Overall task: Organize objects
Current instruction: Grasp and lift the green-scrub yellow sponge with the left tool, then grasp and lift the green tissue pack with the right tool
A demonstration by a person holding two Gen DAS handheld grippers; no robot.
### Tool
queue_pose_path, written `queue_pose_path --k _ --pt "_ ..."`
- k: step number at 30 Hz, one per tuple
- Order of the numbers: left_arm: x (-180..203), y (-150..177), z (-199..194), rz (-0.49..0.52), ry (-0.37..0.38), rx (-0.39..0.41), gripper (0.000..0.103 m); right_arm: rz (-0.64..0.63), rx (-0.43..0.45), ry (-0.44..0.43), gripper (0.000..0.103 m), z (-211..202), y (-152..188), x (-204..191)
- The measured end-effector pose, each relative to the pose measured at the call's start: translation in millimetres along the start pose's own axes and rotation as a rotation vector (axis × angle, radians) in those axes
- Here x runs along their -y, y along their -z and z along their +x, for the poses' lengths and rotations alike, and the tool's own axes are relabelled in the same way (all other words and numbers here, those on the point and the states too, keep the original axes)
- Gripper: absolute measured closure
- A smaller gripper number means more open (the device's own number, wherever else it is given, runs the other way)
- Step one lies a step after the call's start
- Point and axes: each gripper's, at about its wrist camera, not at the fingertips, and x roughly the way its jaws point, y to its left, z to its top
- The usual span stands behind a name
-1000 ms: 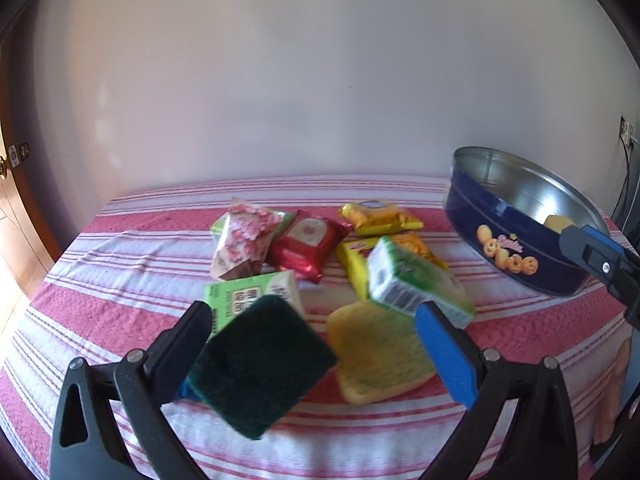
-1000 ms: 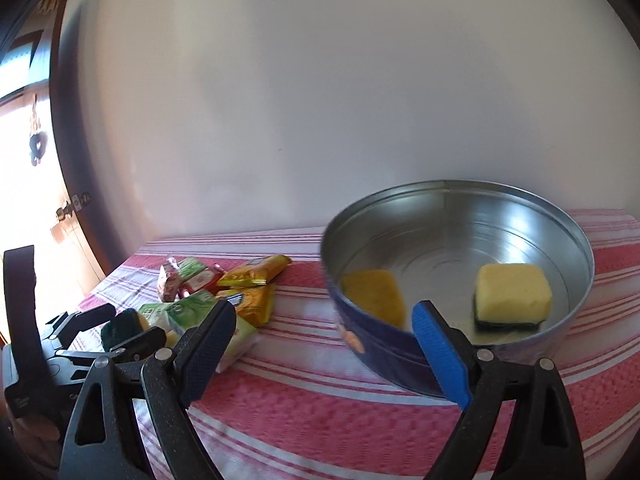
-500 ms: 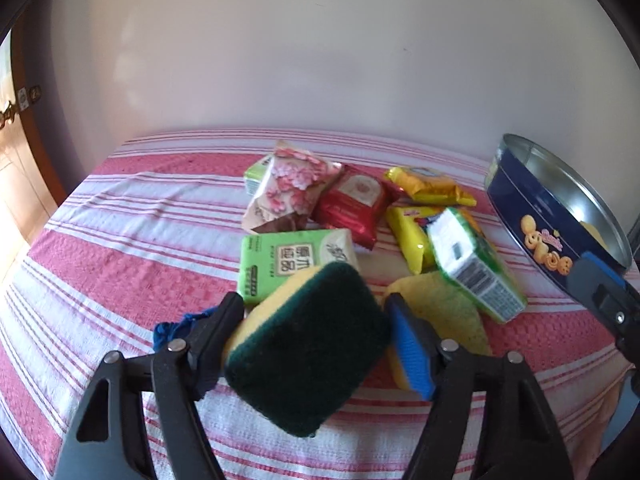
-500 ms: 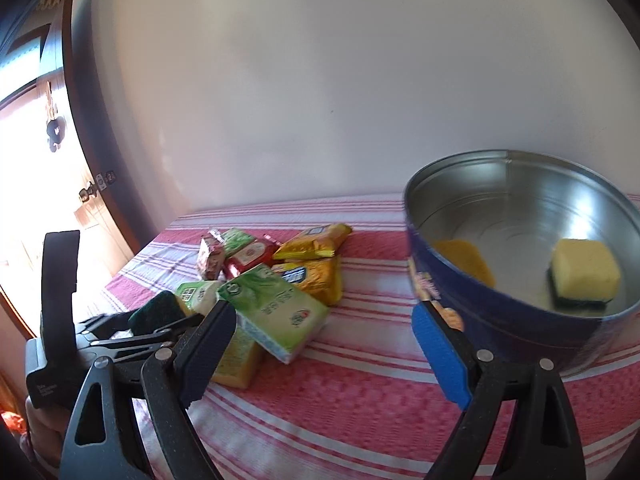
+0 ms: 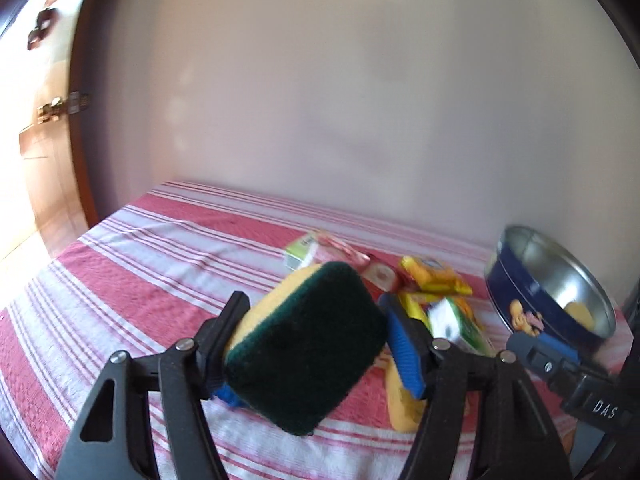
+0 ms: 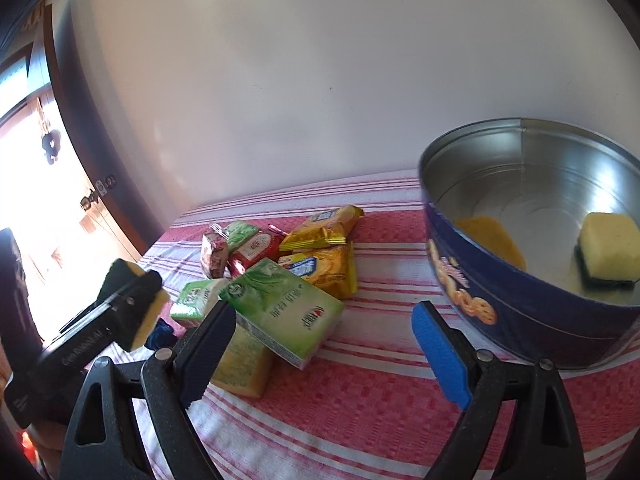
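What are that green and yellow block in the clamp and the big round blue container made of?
The block looks like a kitchen sponge: soft yellow foam backed with a coarse, matte dark green scouring layer, dented slightly where the left gripper squeezes it. The round container seems to be thin metal: its inside is bare, shiny and silvery with a seam, its outside printed glossy blue with biscuits.

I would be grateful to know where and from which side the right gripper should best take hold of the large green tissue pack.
Probably across the two long sides of the large green tissue pack, near its middle, coming from above. It lies tilted on the yellow sponge, its broad face up and unobstructed, and the open right gripper looks wide enough to span it.
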Motion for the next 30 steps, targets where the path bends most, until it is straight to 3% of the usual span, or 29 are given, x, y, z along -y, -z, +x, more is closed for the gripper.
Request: queue_pose_path --k 3,10,15,20,24,30 --pt "-6.6 -0.4 3.4 -0.011 -0.037 -0.010 0.036 -0.006 -0.036 -0.029 0.011 13.5 -2.5 -8.2" --pt "-9.5 3.4 7.0 -0.021 -0.048 -0.030 0.035 -0.017 -0.176 -0.022 0.011 53.7 -4.4 -18.7" --pt "-6.7 4.4 8.0 -0.004 -0.056 -0.032 0.035 0.058 -0.182 -0.045 0.011 67.2 -5.9 -11.2" --pt "-4.1 5.4 9.7 0.006 -0.057 -0.036 0.035 0.014 -0.183 -0.032 0.015 63.5 -2.7 -16.9" --pt "-3.2 6.4 10.5 0.012 -0.055 -0.031 0.035 0.017 -0.152 -0.038 0.016 51.8 -2.0 -14.4" --pt "3.3 7.5 5.6 0.039 -0.045 0.013 0.035 0.008 0.026 -0.036 0.015 4.8 -15.1 -10.0"
